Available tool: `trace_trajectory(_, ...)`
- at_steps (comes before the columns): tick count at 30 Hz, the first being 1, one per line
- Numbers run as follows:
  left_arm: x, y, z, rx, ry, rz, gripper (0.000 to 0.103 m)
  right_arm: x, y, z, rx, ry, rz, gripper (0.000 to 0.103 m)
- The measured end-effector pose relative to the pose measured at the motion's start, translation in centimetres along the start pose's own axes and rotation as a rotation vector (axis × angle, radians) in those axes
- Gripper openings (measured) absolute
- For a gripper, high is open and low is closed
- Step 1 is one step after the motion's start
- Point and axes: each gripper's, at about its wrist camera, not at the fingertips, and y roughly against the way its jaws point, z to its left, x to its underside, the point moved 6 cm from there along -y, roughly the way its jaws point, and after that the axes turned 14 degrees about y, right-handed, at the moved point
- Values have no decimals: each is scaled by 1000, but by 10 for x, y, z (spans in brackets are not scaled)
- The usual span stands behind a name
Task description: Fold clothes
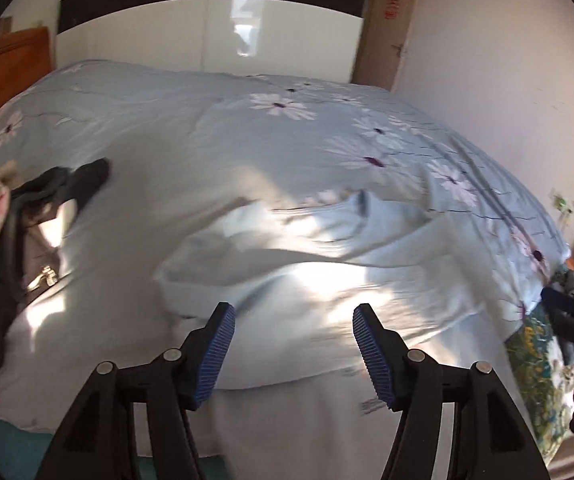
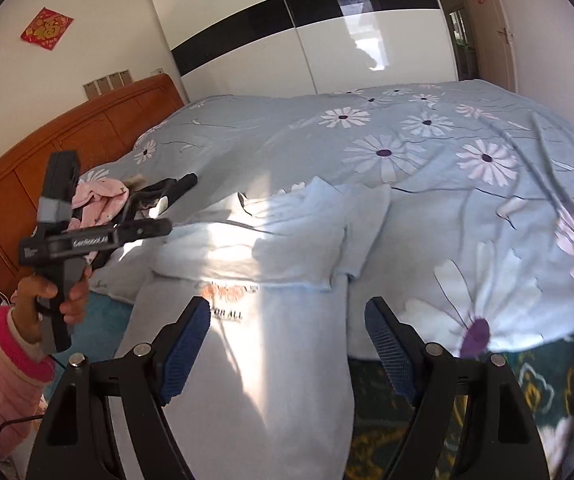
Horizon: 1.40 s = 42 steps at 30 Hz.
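Light blue garment [image 2: 287, 240] lies on the floral bedspread [image 2: 427, 152] near the bed's front edge, top part folded over itself, lower part with orange print hanging over the side. Left gripper [image 1: 293, 320] hovers above it, jaws spread, nothing between the blue pads. Right gripper [image 2: 287, 320] also spread wide, empty, over the hanging part. In the right wrist view the left hand [image 2: 53, 296], pink sleeve, grips its tool's handle. Pile of other clothes – pink and dark pieces [image 2: 127, 200] – sits by the wooden headboard [image 2: 47, 152]. White wardrobe with black stripe [image 2: 307, 32] behind the bed.
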Motion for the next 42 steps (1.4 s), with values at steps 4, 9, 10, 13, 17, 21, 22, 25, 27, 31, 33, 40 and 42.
trace_trajectory(4,-7,-9,75,-47,130,4,65,-22,-56,-21,-1,-52,55,74)
trace_trajectory(9,-5,-23,105,10,170,26,65,-28,-107,-40,53,-45,158,59)
trace_trajectory(10,-4,-26,106,8,158,31,65,-27,-112,-43,60,-49,170,59)
trace_trajectory(13,-4,-38,106,-3,120,48,65,-25,-126,-50,70,-62,210,42)
trace_trajectory(17,-7,-59,102,-13,87,78,65,-25,-130,-42,42,-45,221,8)
trace_trajectory(21,-23,-75,101,-61,78,58,65,-49,-113,-29,36,29,160,6)
trace_trajectory(22,-29,-79,102,-81,85,45,65,-58,-106,-29,49,45,131,6)
trace_trajectory(25,-43,-89,109,-144,130,9,65,-86,-85,-34,90,70,51,6)
trace_trajectory(27,-48,-95,116,-150,181,15,65,-94,-81,-45,121,67,41,6)
trace_trajectory(31,-55,-91,125,-91,257,10,65,-77,-104,-71,164,44,129,6)
trace_trajectory(33,-56,-86,125,-31,277,23,65,-62,-117,-83,163,11,171,6)
trace_trajectory(40,-48,-77,102,197,309,129,65,-40,-127,-91,135,-41,178,6)
trace_trajectory(42,-51,-80,100,179,315,102,63,-41,-126,-89,128,-43,171,6)
